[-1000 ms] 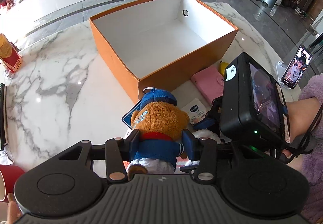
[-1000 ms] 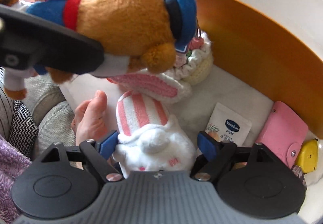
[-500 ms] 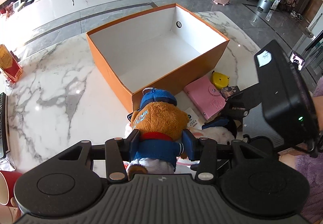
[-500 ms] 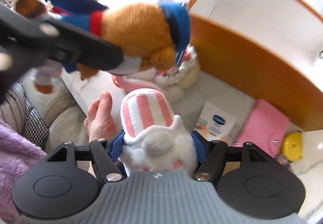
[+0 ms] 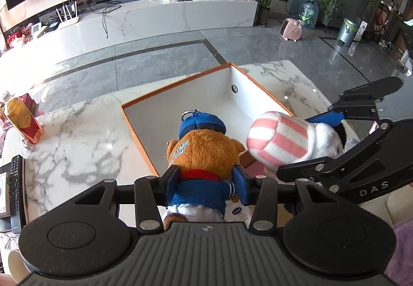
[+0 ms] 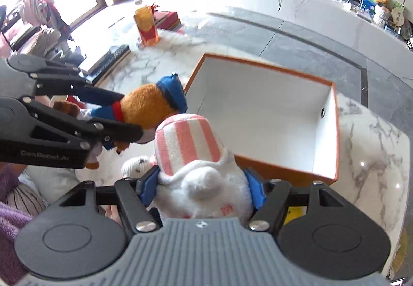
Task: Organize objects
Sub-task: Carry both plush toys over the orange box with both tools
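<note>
My left gripper (image 5: pixel 205 184) is shut on a brown teddy bear (image 5: pixel 204 154) with a blue cap and blue shirt, held in the air over the near edge of the orange box (image 5: pixel 139 136). My right gripper (image 6: pixel 202 189) is shut on a white plush toy with a pink-striped hat (image 6: pixel 196 157), held above the box's near wall (image 6: pixel 271 169). The box is open, white inside and empty. In the left wrist view the striped plush (image 5: pixel 281 141) sits just right of the bear; in the right wrist view the bear (image 6: pixel 147 108) is just left of the plush.
The box stands on a white marble table (image 5: pixel 77 141). A red and yellow carton (image 5: pixel 23 120) stands at the table's left edge, with a remote control (image 5: pixel 15 190) nearer. A crocheted toy (image 6: pixel 136 164) and a Vaseline packet (image 5: pixel 236 211) lie below the grippers.
Both grippers have risen and moved forward with their toys, from low beside the box to above its near edge. The right gripper closed on the striped plush and lifted it off the table.
</note>
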A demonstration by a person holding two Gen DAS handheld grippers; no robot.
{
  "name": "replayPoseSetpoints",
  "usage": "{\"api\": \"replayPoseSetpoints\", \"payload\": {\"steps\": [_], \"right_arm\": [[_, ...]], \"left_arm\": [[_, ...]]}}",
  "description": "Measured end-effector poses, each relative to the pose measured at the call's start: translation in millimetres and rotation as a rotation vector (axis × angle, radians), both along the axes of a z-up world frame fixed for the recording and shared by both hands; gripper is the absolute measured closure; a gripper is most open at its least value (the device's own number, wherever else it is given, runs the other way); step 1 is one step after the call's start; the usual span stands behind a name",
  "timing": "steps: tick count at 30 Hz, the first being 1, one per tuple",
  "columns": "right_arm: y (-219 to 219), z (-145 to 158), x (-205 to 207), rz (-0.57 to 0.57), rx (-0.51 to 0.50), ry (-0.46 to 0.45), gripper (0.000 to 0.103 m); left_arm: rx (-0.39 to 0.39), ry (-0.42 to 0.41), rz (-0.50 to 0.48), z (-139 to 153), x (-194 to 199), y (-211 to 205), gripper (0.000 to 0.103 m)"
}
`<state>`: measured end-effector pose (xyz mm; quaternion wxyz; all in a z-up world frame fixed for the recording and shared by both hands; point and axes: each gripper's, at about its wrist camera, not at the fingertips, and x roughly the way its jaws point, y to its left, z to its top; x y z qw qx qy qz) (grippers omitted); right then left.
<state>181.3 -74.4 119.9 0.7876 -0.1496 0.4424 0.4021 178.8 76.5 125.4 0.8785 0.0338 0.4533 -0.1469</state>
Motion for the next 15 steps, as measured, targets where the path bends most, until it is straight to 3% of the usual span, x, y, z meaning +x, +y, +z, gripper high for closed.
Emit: {"api": "replayPoseSetpoints", "payload": {"steps": [3,7,11,15], "right_arm": [[-1,26,27,-0.057,0.059,-0.042,0.033],[14,20,63,-0.158,0.108,-0.012,0.033],[24,-31,108,-0.258,0.115,0.099,0.033],[30,-86,139,-0.290,0.084,0.205,0.033]], "left_arm": [[-0.008,0.010,0.066,-1,34,-3,0.050],[-0.086,0.062,0.178,-33,71,-2,0.050],[-0.149,0.127,0.277,-73,93,2,0.050],[-0.129,0.182,0.347,-106,107,5,0.050]]}}
